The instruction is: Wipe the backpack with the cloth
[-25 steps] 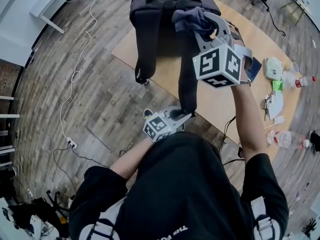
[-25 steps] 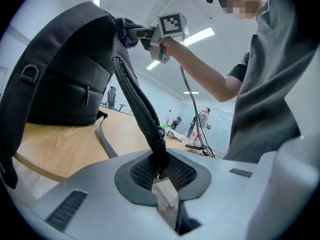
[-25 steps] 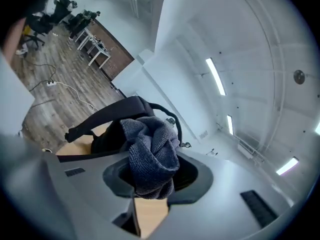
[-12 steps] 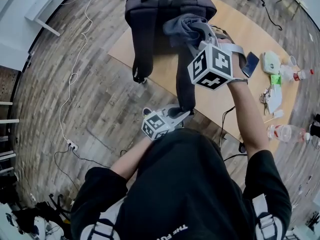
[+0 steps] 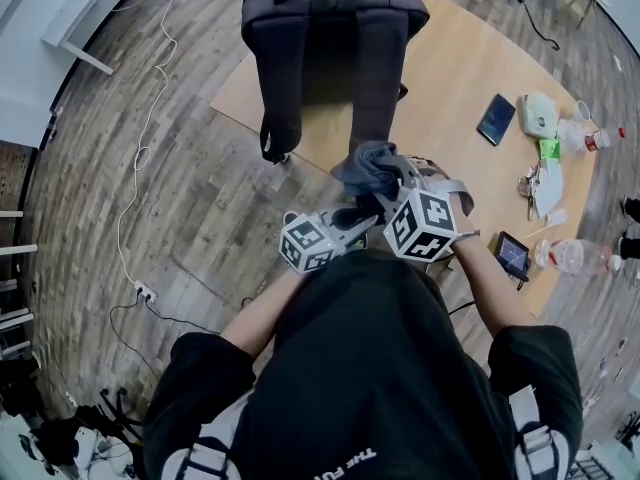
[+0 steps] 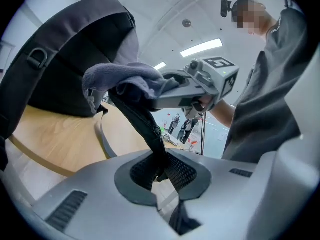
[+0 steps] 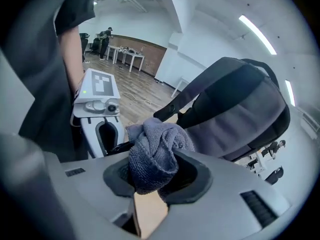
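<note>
The left tongs (image 5: 361, 222) pinched the strap (image 5: 378, 88) of the backpack (image 5: 330, 38); the right tongs (image 5: 388, 180) clamped the cloth (image 5: 366, 164) against that strap.

Grey wood-plank floor (image 5: 200, 218), pale wooden table (image 5: 460, 78), ceiling strip lights (image 6: 202, 47)

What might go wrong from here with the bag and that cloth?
1. The left tool grips the shoulder strap beyond the table edge; a hard pull might drag or tip the backpack.
2. The right tool, shut on the bunched cloth, sits close to the left one; they could knock together.
3. The cloth is a loose bunch between the jaws, so it may slip out when rubbed.
</note>
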